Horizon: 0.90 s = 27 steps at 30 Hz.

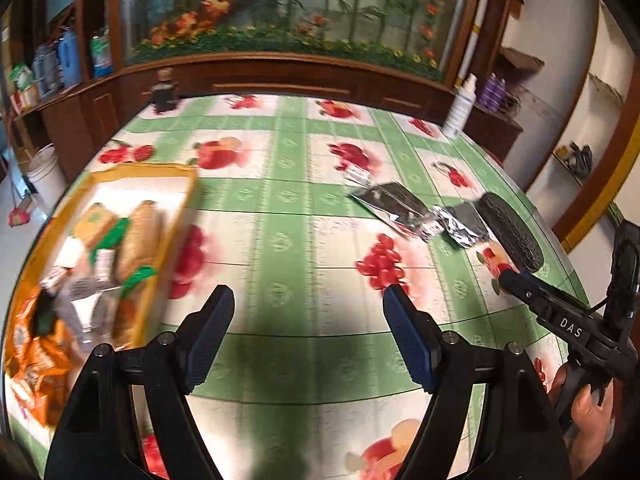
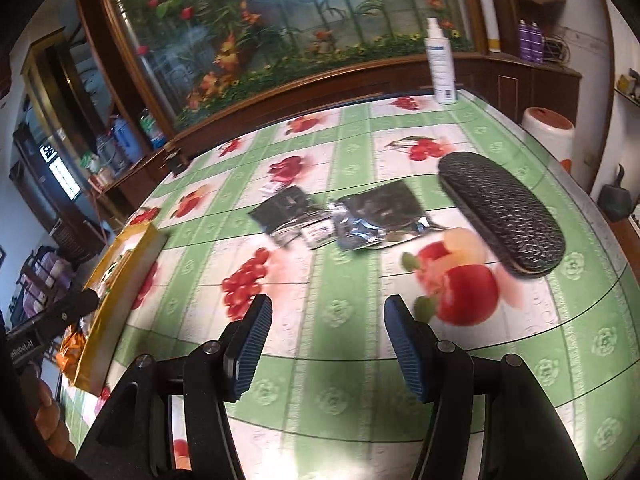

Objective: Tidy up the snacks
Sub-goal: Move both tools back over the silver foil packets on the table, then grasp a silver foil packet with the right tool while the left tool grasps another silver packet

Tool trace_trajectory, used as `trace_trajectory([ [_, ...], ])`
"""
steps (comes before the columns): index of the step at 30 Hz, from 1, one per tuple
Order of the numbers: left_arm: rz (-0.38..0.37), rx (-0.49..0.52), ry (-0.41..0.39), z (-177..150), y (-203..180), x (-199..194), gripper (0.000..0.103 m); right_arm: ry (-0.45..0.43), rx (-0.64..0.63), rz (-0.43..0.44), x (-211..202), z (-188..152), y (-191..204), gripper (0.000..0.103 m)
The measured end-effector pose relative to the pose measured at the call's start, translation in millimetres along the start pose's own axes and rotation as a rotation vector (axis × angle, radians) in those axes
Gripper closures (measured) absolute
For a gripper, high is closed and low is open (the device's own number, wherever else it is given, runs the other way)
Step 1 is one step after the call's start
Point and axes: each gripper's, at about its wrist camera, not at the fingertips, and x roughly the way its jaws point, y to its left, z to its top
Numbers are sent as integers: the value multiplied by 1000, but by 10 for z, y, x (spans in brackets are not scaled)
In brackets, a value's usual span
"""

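2 dark packets (image 2: 340,216) beside glasses case (image 2: 500,216), seemingly touching; both grippers' fingers wide, empty.

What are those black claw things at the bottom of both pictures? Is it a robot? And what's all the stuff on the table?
No robot here. A person holds a grabbing tool in each hand, and each tool has two fingers and a little camera looking along them. That's why you see claws at the bottom.

One picture comes from the left gripper, the other from the right gripper. In the left picture you can even see the person's hand holding the other tool.

Both grippers are open and hold nothing.

On the table, with its green fruit-pattern cloth, lie two shiny dark snack packets side by side, and a black oval case. A white spray bottle stands at the far edge. On the left is a yellow box already filled with snacks.
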Motion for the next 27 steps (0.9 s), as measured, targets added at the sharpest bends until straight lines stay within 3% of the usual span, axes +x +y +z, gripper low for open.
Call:
trace_trajectory([
  [6, -15, 48, 32, 155, -306, 329, 26, 11, 51, -9, 170, 114, -198, 42],
  [19, -20, 56, 37, 285, -398, 521, 26, 26, 32, 2, 334, 209, -112, 42],
  [21, -15, 56, 39, 304, -388, 556, 26, 26, 34, -4, 349, 218, -116, 35],
  [27, -5, 88, 50, 383, -430, 775, 26, 29, 21, -41, 439, 290, -154, 33],
])
